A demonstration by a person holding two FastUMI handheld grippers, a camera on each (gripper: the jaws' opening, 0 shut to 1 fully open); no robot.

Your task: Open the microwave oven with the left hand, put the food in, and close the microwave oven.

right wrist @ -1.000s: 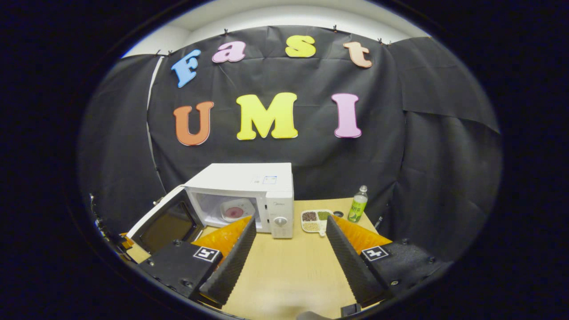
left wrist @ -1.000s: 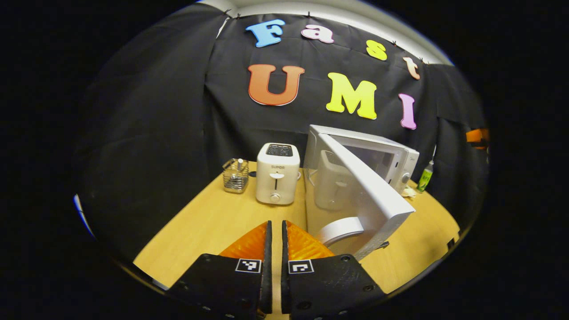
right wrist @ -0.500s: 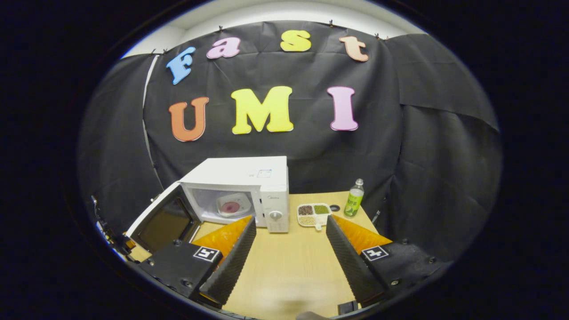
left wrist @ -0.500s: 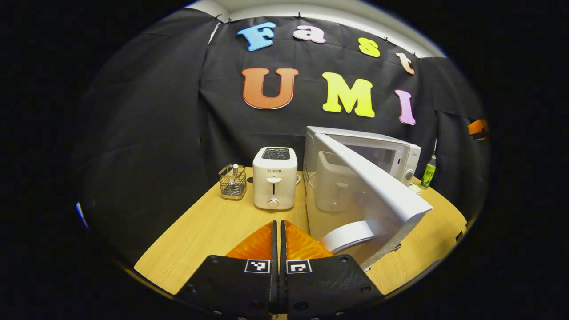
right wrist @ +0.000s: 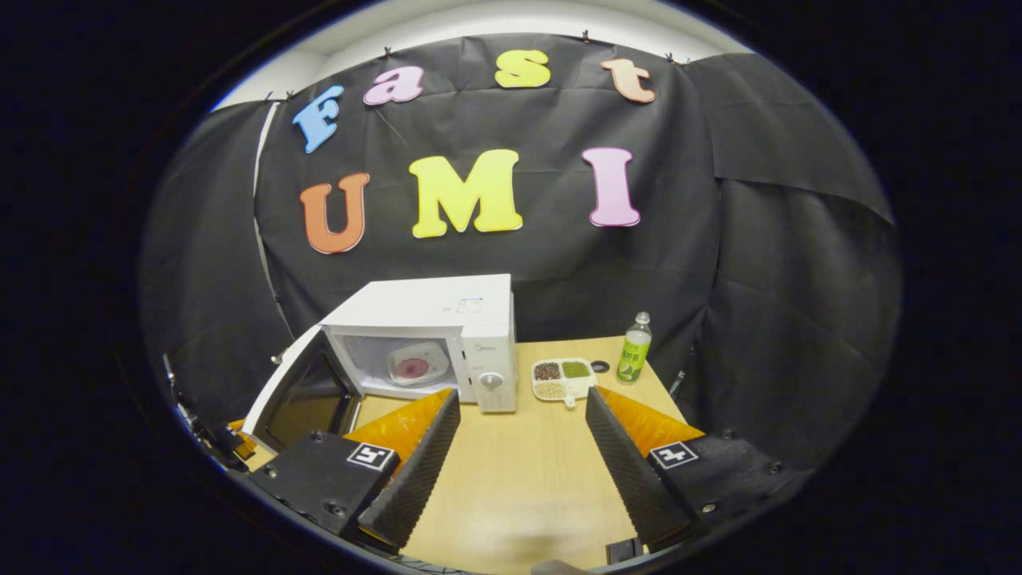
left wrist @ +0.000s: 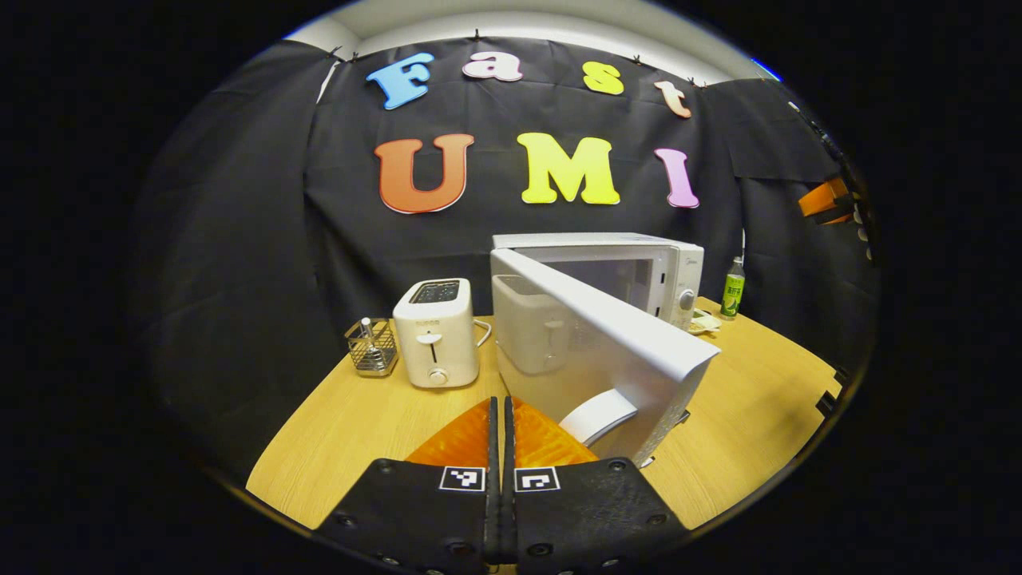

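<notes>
At the middle of the left gripper view, the white microwave door (left wrist: 607,351) should be pushed shut gently by the closed, empty left gripper (left wrist: 501,419), while the right gripper (right wrist: 517,423) is held wide open.

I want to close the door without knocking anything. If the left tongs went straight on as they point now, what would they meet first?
Probably the open microwave door: its lower outer face sits just past the shut left tongs. Depth is unclear, and the toaster stands off to one side.

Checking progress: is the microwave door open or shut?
Open: the microwave door swings out leftward, exposing the cavity and a plate inside.
</notes>
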